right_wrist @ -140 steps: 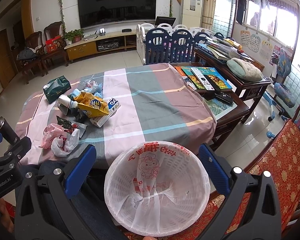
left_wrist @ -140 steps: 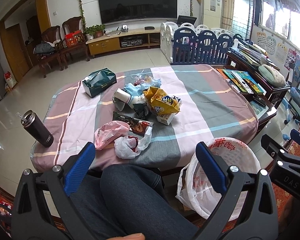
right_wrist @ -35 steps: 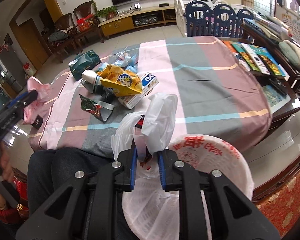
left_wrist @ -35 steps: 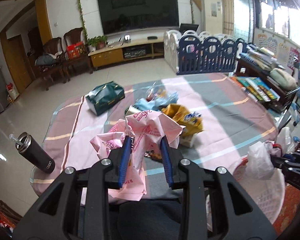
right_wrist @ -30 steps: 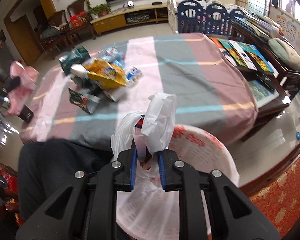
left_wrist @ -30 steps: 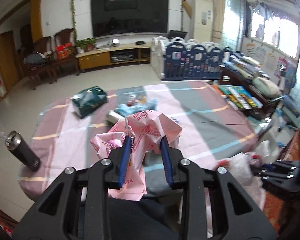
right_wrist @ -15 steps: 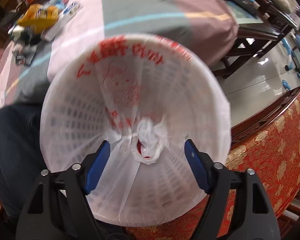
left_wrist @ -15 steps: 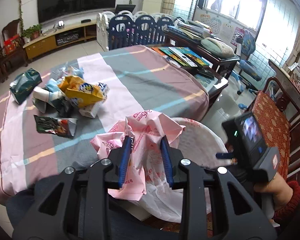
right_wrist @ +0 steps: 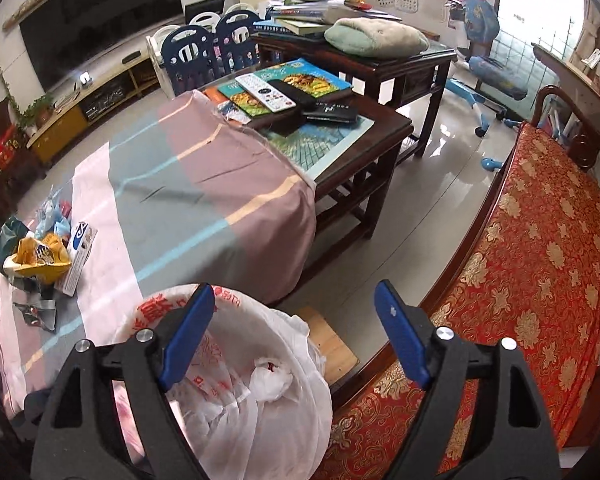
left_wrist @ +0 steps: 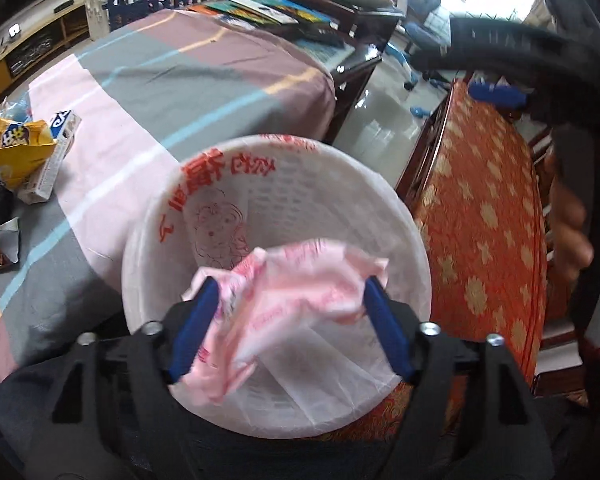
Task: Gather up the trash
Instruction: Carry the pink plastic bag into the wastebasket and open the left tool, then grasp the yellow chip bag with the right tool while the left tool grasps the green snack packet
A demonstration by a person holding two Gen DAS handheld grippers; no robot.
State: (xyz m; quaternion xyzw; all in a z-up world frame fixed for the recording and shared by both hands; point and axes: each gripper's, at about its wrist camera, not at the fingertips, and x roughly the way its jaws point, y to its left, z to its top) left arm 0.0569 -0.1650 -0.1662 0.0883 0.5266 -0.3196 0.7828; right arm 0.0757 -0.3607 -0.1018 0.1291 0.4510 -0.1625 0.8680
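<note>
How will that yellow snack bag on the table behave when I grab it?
The yellow snack bag looks crumpled and torn open, so it will probably crush flat between the jaws. It seems light for its size, and leftover crumbs may spill. Its glossy film could slip, so pinch a fold.

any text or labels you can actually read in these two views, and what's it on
None can be quoted with confidence.
Bin liner: large red characters and a cartoon face, upside down, unreadable.
Pink bag: red print, blurred.
Yellow snack bag: blue logo, too small.
White carton: blue mark, unreadable.
Black box: white lettering, too small.
</note>
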